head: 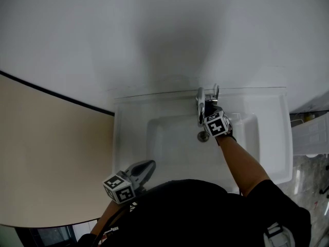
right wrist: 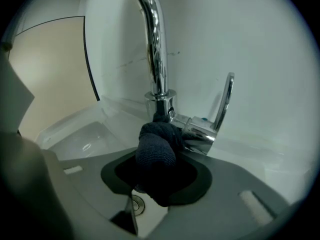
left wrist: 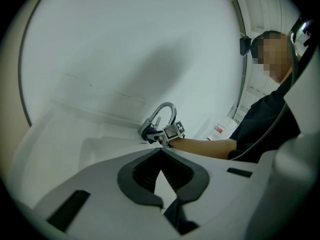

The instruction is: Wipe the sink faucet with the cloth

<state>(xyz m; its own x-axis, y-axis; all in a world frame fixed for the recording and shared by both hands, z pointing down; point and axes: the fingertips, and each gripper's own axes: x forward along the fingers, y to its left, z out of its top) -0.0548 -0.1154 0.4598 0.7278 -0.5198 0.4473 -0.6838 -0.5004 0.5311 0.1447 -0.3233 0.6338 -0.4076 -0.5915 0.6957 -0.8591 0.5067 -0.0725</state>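
Note:
A chrome faucet (head: 201, 103) with a curved spout stands at the back rim of the white sink (head: 267, 138). In the right gripper view the spout (right wrist: 155, 59) rises ahead and the lever handle (right wrist: 225, 101) sticks up at the right. My right gripper (right wrist: 159, 159) is shut on a bunched dark blue cloth (right wrist: 156, 146), which presses against the faucet's base. From the head view that gripper (head: 209, 115) sits just in front of the faucet. My left gripper (head: 145, 168) hovers at the sink's front left corner, shut and holding nothing (left wrist: 161, 154).
The round drain (head: 203, 136) lies in the basin under the spout. A plain white wall (head: 154, 30) rises behind the sink. A beige panel (head: 46, 153) adjoins the left side. A white crate (head: 311, 135) stands on the floor at the right.

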